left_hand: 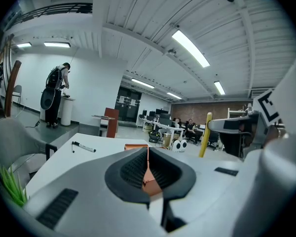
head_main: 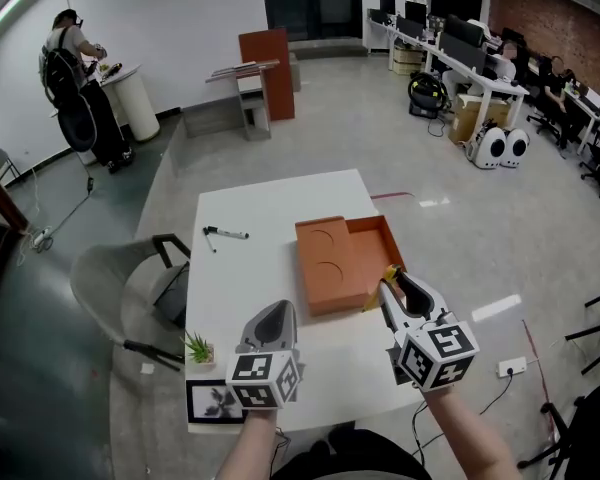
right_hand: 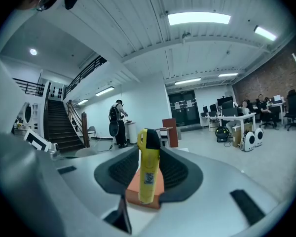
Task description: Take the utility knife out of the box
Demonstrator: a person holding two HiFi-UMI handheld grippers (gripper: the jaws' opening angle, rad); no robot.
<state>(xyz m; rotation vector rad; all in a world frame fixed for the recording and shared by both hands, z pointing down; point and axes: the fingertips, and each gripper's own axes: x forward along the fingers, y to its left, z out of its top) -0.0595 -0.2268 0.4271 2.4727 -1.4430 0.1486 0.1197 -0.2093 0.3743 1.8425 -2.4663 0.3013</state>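
An orange box [head_main: 330,263] lies open on the white table [head_main: 270,208], with its tray half [head_main: 378,240] on the right. My right gripper [head_main: 392,286] hovers at the box's near right corner, shut on the yellow utility knife [head_main: 389,272]. In the right gripper view the knife [right_hand: 149,167] stands upright between the pads of that gripper [right_hand: 149,154], black tip up, with the box [right_hand: 132,187] behind it. My left gripper [head_main: 277,311] rests above the table just left of the box, jaws together and empty. In the left gripper view, that gripper [left_hand: 148,154] points at the box [left_hand: 136,145], and the knife [left_hand: 204,135] shows at right.
A black and white marker [head_main: 226,233] lies on the table's left side. A small green plant [head_main: 198,348] and a framed picture [head_main: 215,400] sit at the near left corner. A grey chair [head_main: 120,288] stands left of the table. A person [head_main: 75,78] works far off.
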